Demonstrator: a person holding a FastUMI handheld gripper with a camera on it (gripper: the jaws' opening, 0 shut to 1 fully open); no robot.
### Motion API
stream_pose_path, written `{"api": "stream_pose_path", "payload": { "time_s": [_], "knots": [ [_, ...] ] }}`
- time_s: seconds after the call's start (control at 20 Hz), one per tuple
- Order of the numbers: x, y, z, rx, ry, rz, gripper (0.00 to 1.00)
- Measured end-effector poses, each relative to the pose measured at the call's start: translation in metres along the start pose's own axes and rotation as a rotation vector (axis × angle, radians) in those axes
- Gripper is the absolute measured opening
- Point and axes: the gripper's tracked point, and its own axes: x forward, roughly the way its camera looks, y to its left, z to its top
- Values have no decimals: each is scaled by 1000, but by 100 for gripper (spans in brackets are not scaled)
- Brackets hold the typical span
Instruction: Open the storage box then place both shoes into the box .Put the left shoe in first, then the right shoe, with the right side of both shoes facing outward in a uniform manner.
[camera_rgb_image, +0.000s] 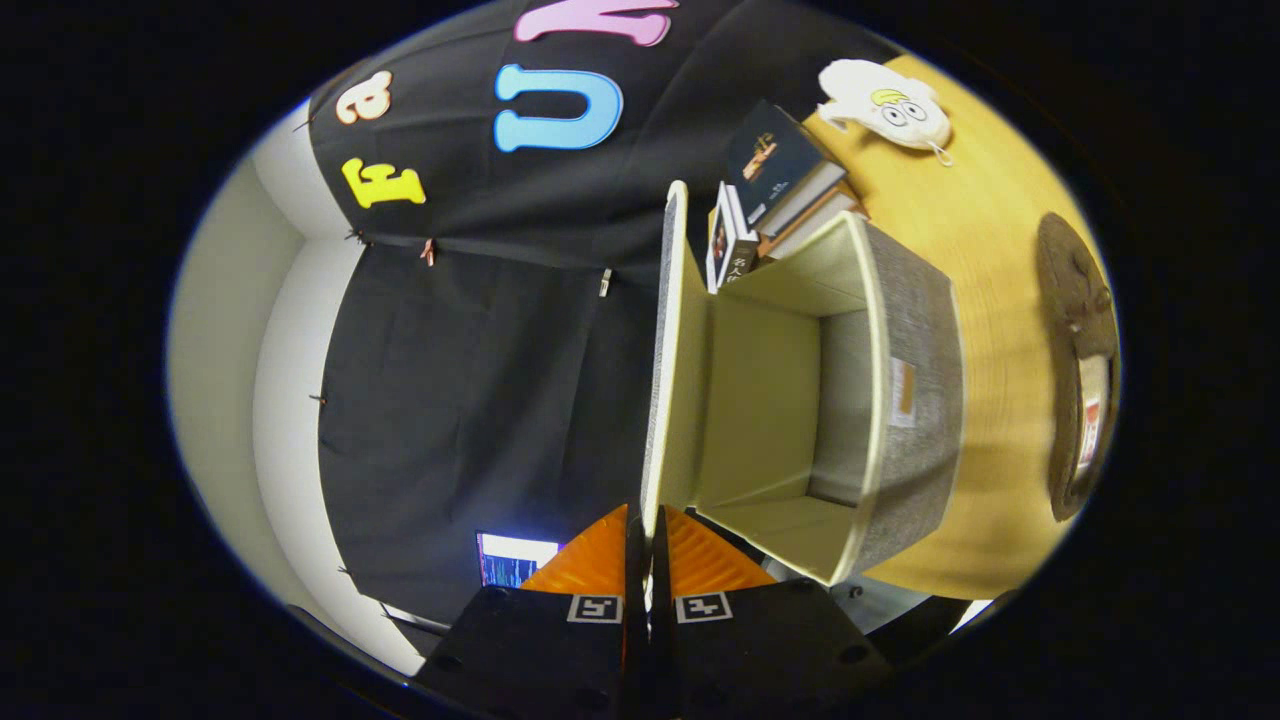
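— Grey felt on the outside, pale cream inside: that's the storage box (905, 400), seen from the gripper's camera, which is rolled sideways. It stands on the yellow wooden table (990, 260), its mouth wide open.

— Anything in it?

— What shows of the cream interior is bare. A small orange-and-white label (902, 392) sits on the box's grey wall, too small to read.

— And the lid?

— The lid (672, 380) is a flat panel, cream on its inner face, grey at its edge, swung away from the box's opening. The gripper (645, 545) has its two ridged fingers pressed together on the lid's thin edge, clamping it.

— What else is near the box?

— Beside the box lies a stack of books (785, 180) with dark covers; there's printing on the spines, but I can't make it out. Beyond the books lies a white plush toy (885, 105) with cartoon eyes. On the box's far side, well apart, rests a dark brown shoe (1080, 360).
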Motion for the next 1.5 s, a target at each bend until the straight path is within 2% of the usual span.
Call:
{"api": "stream_pose_path", "payload": {
  "time_s": [0.45, 0.65, 0.9, 1.15, 1.4, 1.5],
  "knots": [
    [83, 68, -8, -58, 64, 43, 5],
    [130, 82, -22, -83, 94, 14, 5],
    [188, 82, -37, -117, 121, -52, 5],
    [236, 69, -48, -93, 121, -126, 5],
    [250, 63, -49, -109, 96, -160, 5],
    [254, 60, -47, -124, 73, -164, 8]
  ]
}}
